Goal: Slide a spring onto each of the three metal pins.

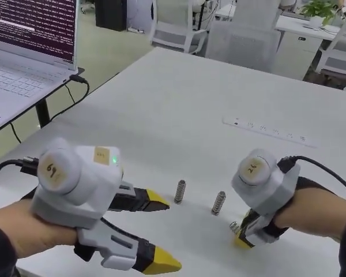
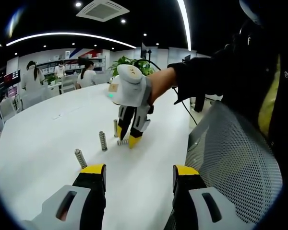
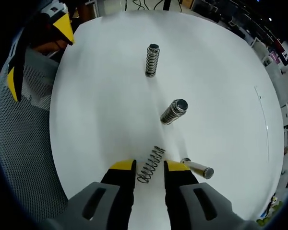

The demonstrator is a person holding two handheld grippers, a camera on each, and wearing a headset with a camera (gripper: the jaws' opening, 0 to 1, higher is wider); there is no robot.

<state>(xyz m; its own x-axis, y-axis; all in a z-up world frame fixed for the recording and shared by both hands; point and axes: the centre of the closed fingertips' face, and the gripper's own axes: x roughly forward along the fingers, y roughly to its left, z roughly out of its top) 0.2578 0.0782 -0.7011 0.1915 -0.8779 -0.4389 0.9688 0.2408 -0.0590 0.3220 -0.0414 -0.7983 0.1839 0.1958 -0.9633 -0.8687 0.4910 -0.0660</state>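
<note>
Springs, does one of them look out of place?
Yes. One spring lies flat on the table by the right gripper's jaws, beside a bare pin, while two other springs stand on pins.

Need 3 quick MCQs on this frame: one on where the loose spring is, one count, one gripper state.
1. Where does the loose spring lie?
A. flat on the table, between the right gripper's jaws
B. on the floor
C. threaded on a pin

2. How many of the metal pins already carry a spring?
A. none
B. two
C. three

3. The left gripper's jaws are:
A. shut on a spring
B. shut, empty
C. open, empty

Answers:
1 A: the right gripper view shows it lying between the yellow tips.
2 B: the far pin and the middle pin wear springs, and the bare pin does not.
3 C: there is a wide gap between the tips with nothing in it.
</note>
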